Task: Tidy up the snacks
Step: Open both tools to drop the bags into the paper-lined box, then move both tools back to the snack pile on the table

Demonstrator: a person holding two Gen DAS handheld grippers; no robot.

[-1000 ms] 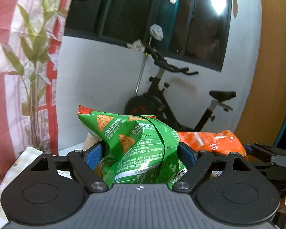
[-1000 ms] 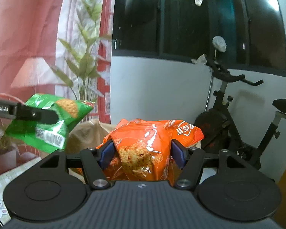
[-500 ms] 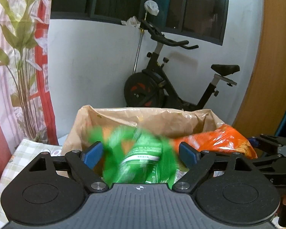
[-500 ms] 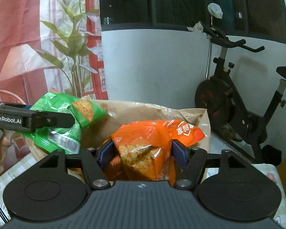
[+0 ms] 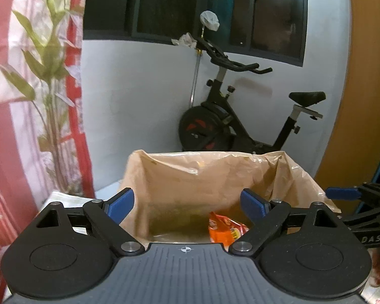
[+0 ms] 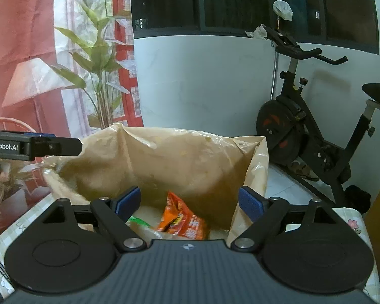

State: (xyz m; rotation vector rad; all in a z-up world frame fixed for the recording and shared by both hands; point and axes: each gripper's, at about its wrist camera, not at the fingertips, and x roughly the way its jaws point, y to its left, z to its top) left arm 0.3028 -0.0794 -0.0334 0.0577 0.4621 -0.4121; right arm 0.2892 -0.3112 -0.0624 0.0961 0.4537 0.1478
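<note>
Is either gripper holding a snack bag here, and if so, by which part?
Nothing is held. The left gripper and right gripper have just opened and are empty; the orange bag lies inside the paper bag.

Orange snack bag (image 6: 181, 221) lies inside the paper bag (image 6: 164, 162).

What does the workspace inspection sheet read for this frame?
Surface: checked tablecloth under the bag.
Job's things: orange snack packet and green snack packet lie inside the open brown bag.
Clutter: nothing seen.
Grippers: left hand-held gripper open, empty; right hand-held gripper open, empty, jaws just been opening; both above the bag.
Cables: nothing seen.
Surroundings: exercise bike, dark window, bamboo-print curtain.
</note>
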